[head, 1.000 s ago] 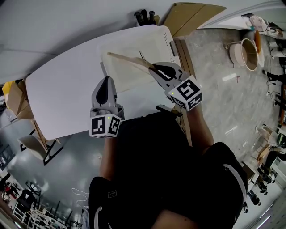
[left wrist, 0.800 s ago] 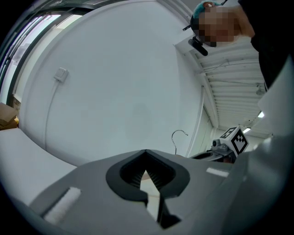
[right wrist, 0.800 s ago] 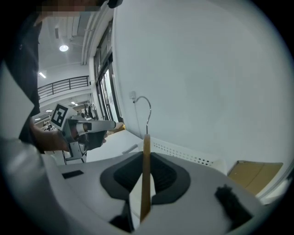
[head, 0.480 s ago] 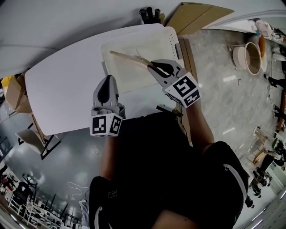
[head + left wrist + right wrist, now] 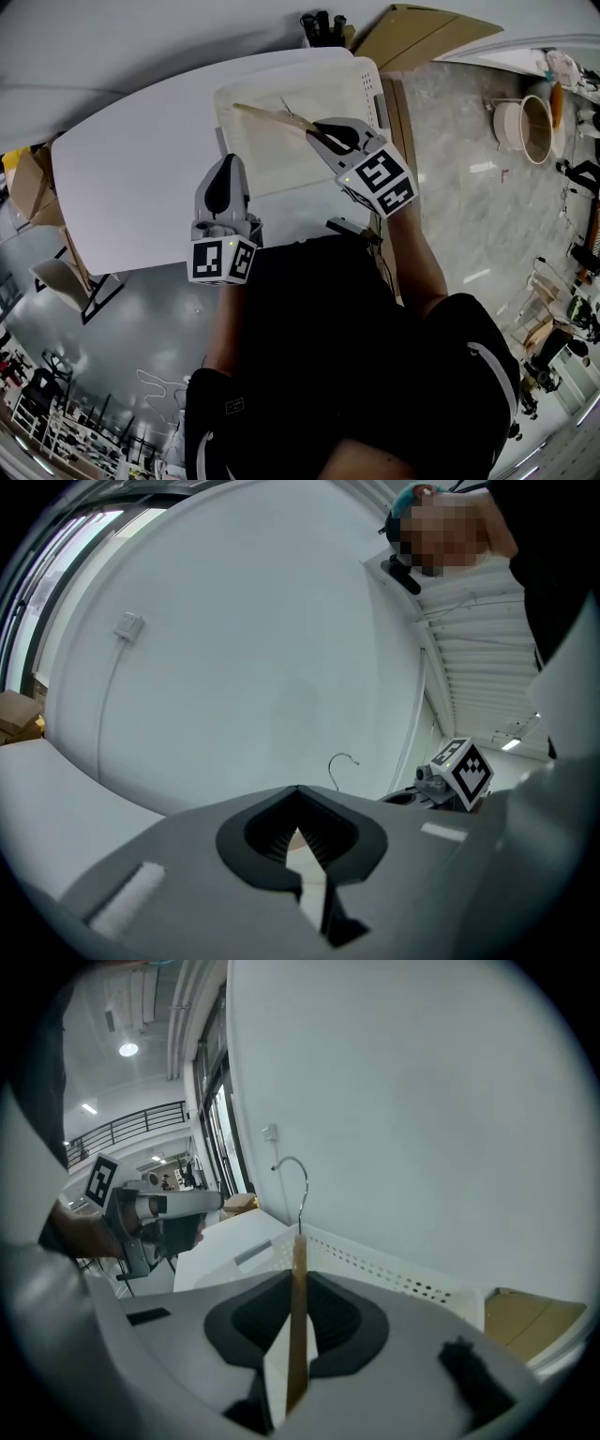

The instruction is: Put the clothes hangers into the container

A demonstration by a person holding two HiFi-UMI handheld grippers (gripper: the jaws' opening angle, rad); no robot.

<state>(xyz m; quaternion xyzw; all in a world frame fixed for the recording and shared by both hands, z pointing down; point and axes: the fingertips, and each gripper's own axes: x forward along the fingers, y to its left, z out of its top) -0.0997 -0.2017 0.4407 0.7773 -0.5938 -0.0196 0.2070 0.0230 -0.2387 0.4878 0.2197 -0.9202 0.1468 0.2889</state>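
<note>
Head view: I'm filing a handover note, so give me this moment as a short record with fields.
Right gripper: shut on the wooden hanger, gripping one end of it
Hanger position: over the white container; whether it touches it is unclear
Left gripper: shut, nothing between its jaws, above the table beside the container
Container: on the table's far right part

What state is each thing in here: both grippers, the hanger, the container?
Right gripper: shut on the hanger.
Left gripper: shut, nothing between its jaws.
Hanger: held by one end over the container, hook up, not yet let go.
Container: open-topped, standing on the table.
</note>
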